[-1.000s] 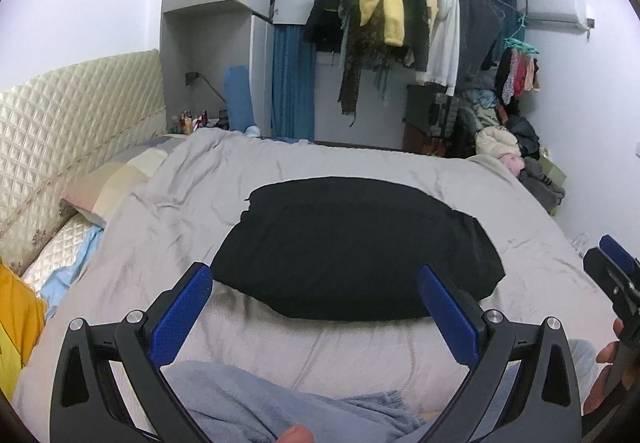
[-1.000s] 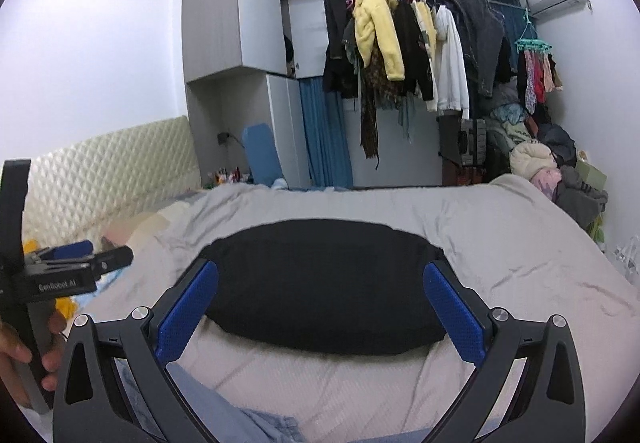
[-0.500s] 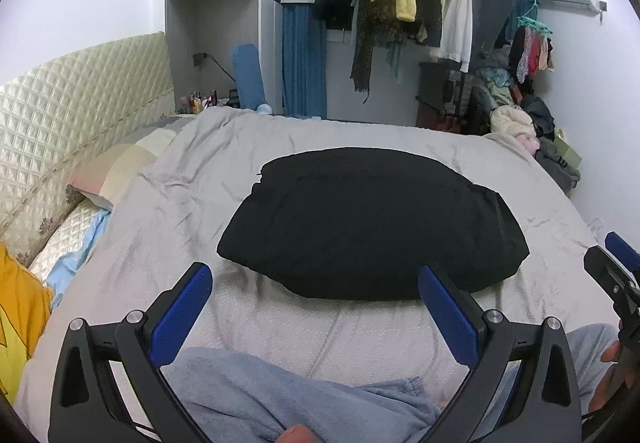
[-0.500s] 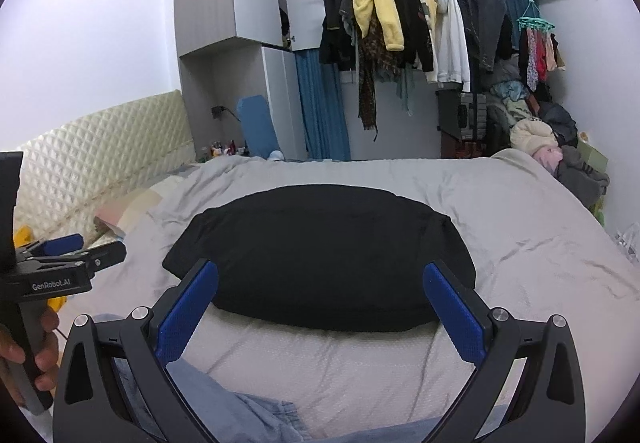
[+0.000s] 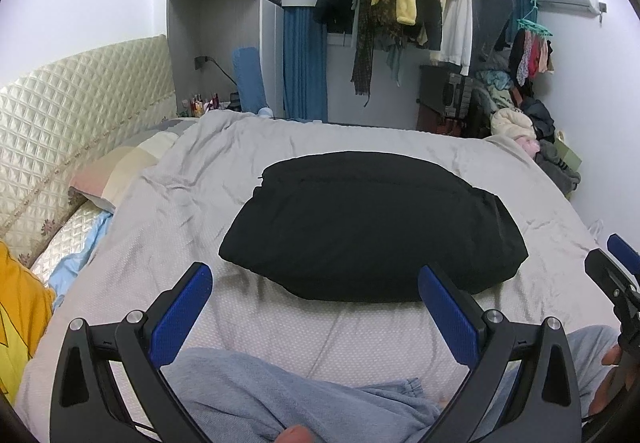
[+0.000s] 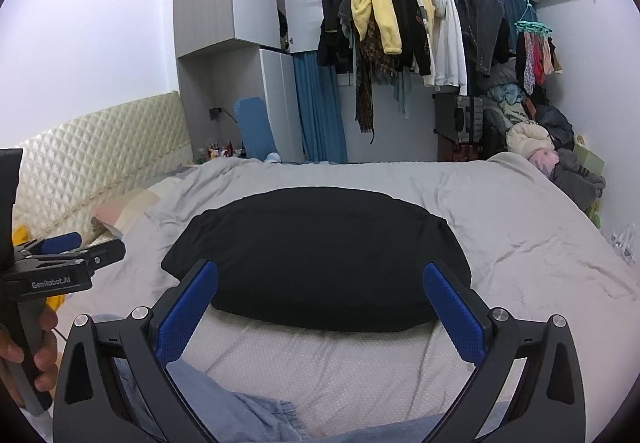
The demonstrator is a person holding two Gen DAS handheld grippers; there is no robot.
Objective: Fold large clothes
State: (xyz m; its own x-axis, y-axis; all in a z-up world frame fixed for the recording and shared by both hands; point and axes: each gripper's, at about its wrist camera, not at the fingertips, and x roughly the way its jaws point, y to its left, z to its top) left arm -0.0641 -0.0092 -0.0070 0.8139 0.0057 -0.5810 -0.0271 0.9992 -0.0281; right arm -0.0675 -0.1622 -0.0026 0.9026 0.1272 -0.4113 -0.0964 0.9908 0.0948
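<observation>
A folded black garment (image 5: pixel 372 227) lies flat in the middle of the grey bed (image 5: pixel 200 227); it also shows in the right wrist view (image 6: pixel 320 259). My left gripper (image 5: pixel 316 307) is open and empty, held above the near edge of the bed short of the garment. My right gripper (image 6: pixel 320 307) is open and empty, just before the garment's near edge. The left gripper shows at the left of the right wrist view (image 6: pixel 72 251), and the right gripper at the right edge of the left wrist view (image 5: pixel 616 267).
The person's blue-grey trouser legs (image 5: pixel 256 395) lie at the near edge. A quilted headboard (image 5: pixel 72 123) and pillows (image 5: pixel 120 171) are at left, yellow cloth (image 5: pixel 20 323) at far left. A rack of hanging clothes (image 6: pixel 400 11) and a clothes pile (image 6: pixel 560 155) stand behind the bed.
Both grippers have tilted and shifted slightly; the black garment sits a little differently in each view. The garment itself has not moved, and both grippers stay open.
</observation>
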